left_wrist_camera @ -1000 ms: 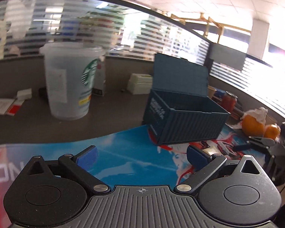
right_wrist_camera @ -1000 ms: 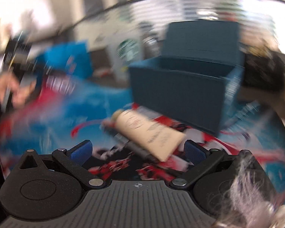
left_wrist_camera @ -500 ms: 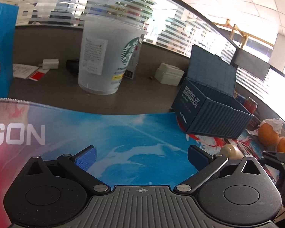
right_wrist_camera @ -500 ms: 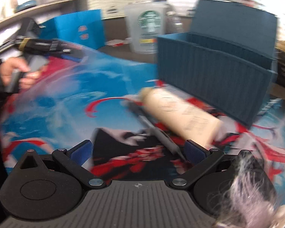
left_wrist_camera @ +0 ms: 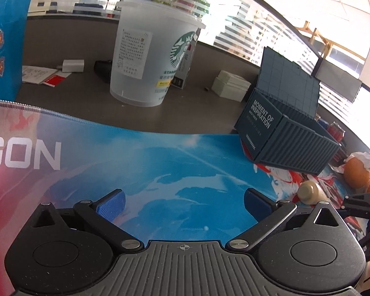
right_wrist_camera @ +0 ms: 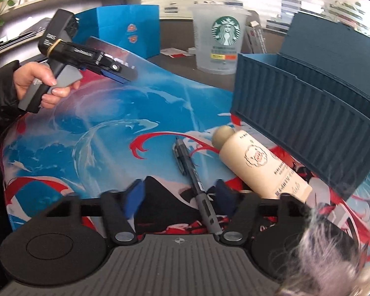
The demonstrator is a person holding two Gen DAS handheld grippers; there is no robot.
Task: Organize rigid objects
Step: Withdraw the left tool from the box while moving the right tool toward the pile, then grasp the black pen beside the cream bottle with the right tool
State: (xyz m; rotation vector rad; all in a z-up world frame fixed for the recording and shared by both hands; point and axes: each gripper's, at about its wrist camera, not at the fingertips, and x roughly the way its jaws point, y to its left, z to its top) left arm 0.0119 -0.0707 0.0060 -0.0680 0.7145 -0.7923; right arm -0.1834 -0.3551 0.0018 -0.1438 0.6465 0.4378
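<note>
The dark blue container box (left_wrist_camera: 287, 135) reads "MOMENT OF INSPIRATION" on its end, lid up. Behind it stands a Starbucks cup (left_wrist_camera: 153, 61) with a printed label. In front of the box, on the blue-and-red desk mat (left_wrist_camera: 160, 172) lettered "GON", lie a cream bottle (right_wrist_camera: 261, 165) and a grey pen (right_wrist_camera: 197, 185). The right gripper (right_wrist_camera: 180, 198) is closing, pen between its jaws, not yet pinched. The left gripper (left_wrist_camera: 183, 203) hangs released over the mat. Striped blinds line the office.

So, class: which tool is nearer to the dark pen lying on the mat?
Right. The right tool has the pen between its closing fingers, beside the cream bottle. The left tool hovers well off, over the mat's far side, open.
</note>
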